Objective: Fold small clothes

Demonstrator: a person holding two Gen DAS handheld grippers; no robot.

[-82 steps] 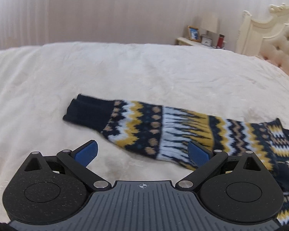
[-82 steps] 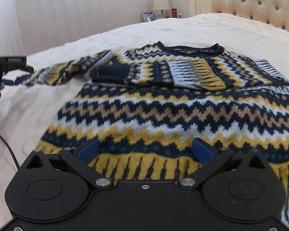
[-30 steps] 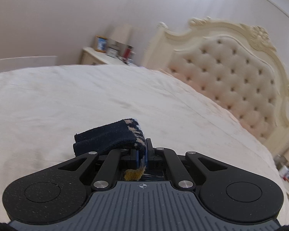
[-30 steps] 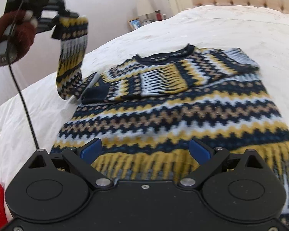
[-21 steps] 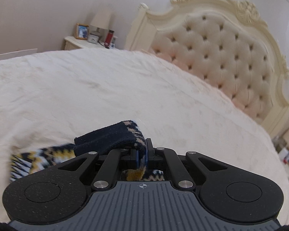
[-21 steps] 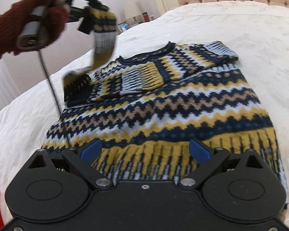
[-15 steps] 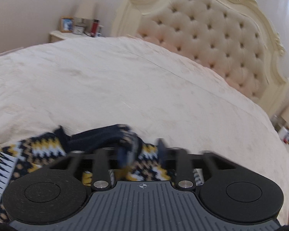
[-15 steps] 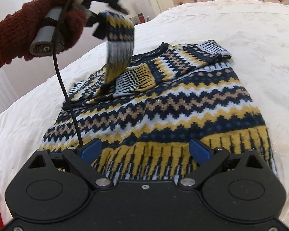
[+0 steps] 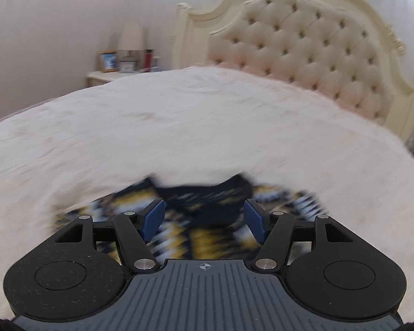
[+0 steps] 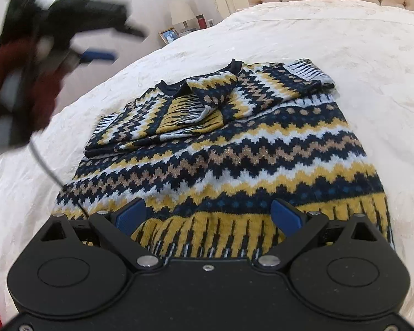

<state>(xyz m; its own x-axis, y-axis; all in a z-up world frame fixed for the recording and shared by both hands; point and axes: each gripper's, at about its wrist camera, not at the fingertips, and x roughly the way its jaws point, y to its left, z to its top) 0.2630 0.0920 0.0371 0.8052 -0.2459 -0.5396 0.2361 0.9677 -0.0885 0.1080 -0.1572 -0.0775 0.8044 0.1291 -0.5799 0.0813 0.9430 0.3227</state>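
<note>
A navy, yellow and white zigzag sweater (image 10: 234,149) lies flat on the white bed (image 10: 345,41), both sleeves folded across its chest. The left sleeve (image 10: 207,96) rests on top, near the collar. My left gripper (image 9: 204,218) is open and empty above the blurred collar area (image 9: 207,195); it also shows in the right wrist view (image 10: 102,55), raised at the upper left. My right gripper (image 10: 207,215) is open and empty just above the sweater's yellow hem (image 10: 220,229).
A cream tufted headboard (image 9: 303,52) stands at the bed's far end. A nightstand (image 9: 110,75) with a lamp, photo frame and small items sits beyond the bed. A cable (image 10: 47,168) hangs from the left gripper.
My left gripper carried the left sleeve across onto the sweater's chest, opened and let it go, and has lifted away. My right gripper stayed open near the hem.
</note>
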